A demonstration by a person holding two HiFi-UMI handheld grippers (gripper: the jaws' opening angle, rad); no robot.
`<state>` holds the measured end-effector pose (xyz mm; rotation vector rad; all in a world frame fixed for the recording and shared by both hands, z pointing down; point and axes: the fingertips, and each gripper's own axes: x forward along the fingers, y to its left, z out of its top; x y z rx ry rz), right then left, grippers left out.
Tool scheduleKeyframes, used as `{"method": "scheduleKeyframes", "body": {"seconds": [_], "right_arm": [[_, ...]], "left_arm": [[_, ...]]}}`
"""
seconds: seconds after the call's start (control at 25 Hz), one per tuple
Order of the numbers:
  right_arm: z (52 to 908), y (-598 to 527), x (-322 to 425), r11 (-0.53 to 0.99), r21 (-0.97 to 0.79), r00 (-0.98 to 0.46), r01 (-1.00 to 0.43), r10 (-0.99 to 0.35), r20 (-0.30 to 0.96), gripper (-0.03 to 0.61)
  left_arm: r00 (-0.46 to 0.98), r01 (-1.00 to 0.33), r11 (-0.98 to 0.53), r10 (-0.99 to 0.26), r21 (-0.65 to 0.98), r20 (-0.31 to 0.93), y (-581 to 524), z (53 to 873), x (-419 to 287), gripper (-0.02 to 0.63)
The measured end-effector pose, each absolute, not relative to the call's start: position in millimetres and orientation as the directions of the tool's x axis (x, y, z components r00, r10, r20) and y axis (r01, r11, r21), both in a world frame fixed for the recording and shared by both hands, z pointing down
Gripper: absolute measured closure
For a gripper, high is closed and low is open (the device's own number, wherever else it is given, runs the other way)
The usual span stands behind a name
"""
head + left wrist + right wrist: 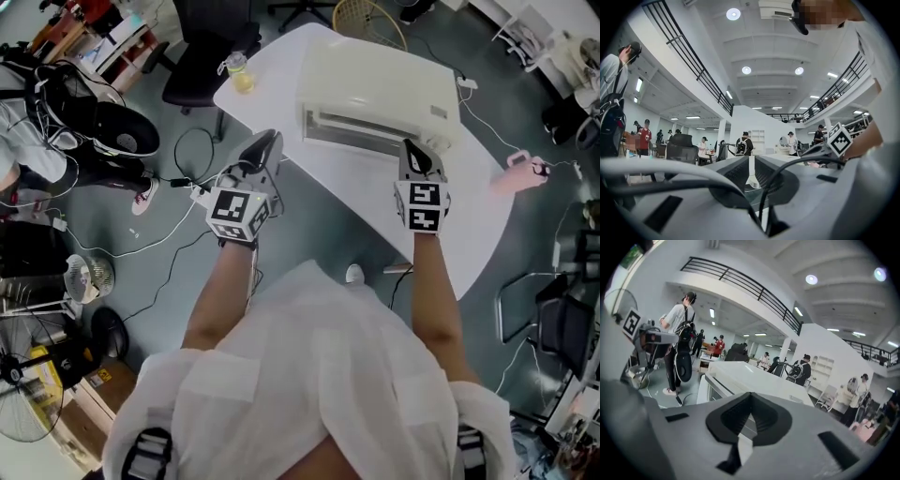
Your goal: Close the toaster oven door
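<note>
Two grippers are held over the near side of a white table (pixel 375 220), on which the toaster oven (pixel 375 80) is set toward the far edge with its front turned to the person. Its door (pixel 361 131) is seen standing upright against the white body, as far as the steep head view allows. The right gripper (pixel 413 150) is placed at the right end of that door, close by its upper edge, though whether it touches cannot be told. In the right gripper view its jaws are clenched tip to tip with nothing caught between them, and the oven's top and front corner are seen just beyond. The left gripper (pixel 266 142) is held well to the left of the oven, over the table's left edge. Its jaws are drawn together to a thin slit and nothing is grasped. A small bottle (pixel 240 71) of yellow liquid is seen at the table's far left corner, a pink object (pixel 514 172) lies near its right edge, and a black chair (pixel 208 52) is parked beyond the bottle.
</note>
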<state>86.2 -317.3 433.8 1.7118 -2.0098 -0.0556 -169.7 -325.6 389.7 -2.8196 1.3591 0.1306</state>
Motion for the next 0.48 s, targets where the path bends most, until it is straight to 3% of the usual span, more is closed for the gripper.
{"method": "scheduleKeyframes", "body": {"seconds": [0.48], "right_arm": [[418.1,-227.5,113.5,0.117,-0.022,-0.119,-0.993,-0.983,0.137,0.574]], "left_arm": [[0.615,-0.787,-0.617,-0.784,0.005,-0.091,-301.3,367.1,-176.2,0.586]]}}
